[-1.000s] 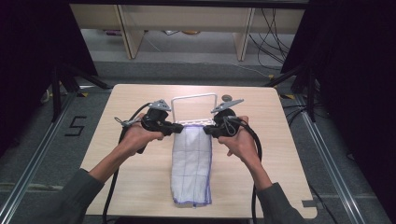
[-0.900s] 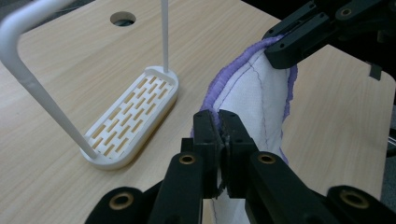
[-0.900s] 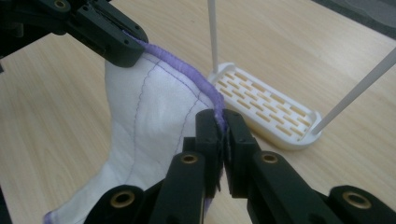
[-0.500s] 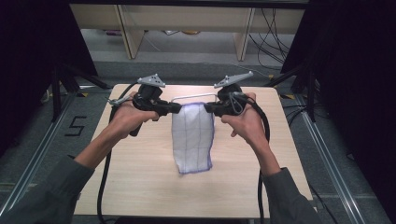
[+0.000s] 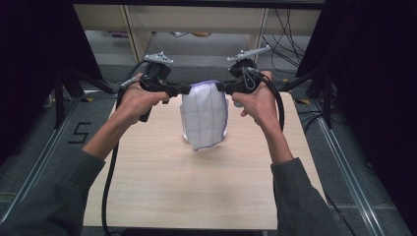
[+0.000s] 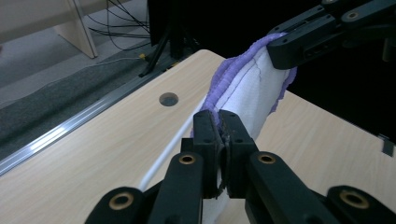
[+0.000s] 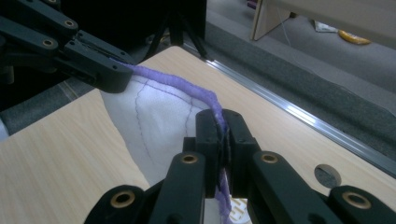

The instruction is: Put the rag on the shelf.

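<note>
You're pinching the cloth by both top corners, left gripper and right gripper clamped on its purple hem | it's hanging between them, above the bench | lift done, laying out remaining | soft white quilted fabric, stitched grid, limp.

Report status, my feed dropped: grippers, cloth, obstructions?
Left gripper and right gripper shut on cloth top corners. Cloth hanging above table. No obstruction seen.
</note>
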Demonstrator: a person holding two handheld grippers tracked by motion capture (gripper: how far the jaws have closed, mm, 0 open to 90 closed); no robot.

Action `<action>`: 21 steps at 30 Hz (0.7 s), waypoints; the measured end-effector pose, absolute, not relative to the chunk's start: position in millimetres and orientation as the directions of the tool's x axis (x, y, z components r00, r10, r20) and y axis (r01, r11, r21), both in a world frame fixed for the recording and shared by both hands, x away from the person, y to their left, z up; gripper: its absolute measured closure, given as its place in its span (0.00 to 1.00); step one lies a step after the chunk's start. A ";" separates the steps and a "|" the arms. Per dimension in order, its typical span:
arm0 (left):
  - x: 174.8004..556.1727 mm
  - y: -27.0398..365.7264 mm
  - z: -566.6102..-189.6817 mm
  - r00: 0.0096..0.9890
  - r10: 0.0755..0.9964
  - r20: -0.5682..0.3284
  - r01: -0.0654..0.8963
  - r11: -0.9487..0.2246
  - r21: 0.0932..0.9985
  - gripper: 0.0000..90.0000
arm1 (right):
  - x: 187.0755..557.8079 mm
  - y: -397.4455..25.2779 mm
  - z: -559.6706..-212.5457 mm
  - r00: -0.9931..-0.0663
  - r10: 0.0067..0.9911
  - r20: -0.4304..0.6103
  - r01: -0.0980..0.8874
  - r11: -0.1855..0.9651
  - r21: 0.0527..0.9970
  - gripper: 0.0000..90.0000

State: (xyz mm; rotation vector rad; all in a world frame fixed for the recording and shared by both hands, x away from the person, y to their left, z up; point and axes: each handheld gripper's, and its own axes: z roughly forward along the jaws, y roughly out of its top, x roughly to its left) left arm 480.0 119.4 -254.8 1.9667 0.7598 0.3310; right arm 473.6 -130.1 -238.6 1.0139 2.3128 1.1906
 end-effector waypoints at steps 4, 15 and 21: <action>491.6 120.3 -247.9 0.754 0.652 -0.080 0.375 -0.327 0.867 0.95 | 484.7 -129.0 -233.5 -0.677 0.736 0.016 0.429 0.377 0.821 0.96; 508.5 119.1 -239.6 0.721 0.688 -0.089 0.382 -0.287 0.878 0.95 | 506.2 -128.2 -228.9 -0.661 0.750 0.037 0.427 0.335 0.840 0.96; 518.0 119.1 -232.2 0.700 0.708 -0.094 0.377 -0.255 0.891 0.95 | 514.6 -127.2 -227.1 -0.648 0.760 0.044 0.425 0.314 0.849 0.96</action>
